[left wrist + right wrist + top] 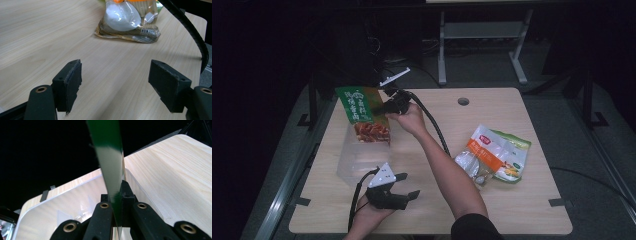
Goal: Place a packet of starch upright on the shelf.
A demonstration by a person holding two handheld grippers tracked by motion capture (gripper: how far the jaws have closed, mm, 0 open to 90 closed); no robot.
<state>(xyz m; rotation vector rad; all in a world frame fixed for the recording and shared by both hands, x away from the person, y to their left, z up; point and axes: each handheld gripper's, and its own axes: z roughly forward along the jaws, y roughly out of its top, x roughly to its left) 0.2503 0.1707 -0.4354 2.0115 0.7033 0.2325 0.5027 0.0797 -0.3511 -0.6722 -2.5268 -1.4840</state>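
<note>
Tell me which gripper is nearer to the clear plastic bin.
Right. The right gripper, shut on the green snack bag, holds it above the clear plastic bin's far end. The left gripper, open, sits just off the bin's near right corner.

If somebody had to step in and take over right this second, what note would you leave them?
Right gripper: shut on the green snack bag, holding it by its edge above the clear plastic bin.
Left gripper: open, holding nothing, resting near the table's front edge.
Two more snack packets lie on the table to the right, one partly on top of the other.
Done: the green bag is picked up.
Left: probably lower it into the bin and let go, then perhaps fetch the other packets.
</note>
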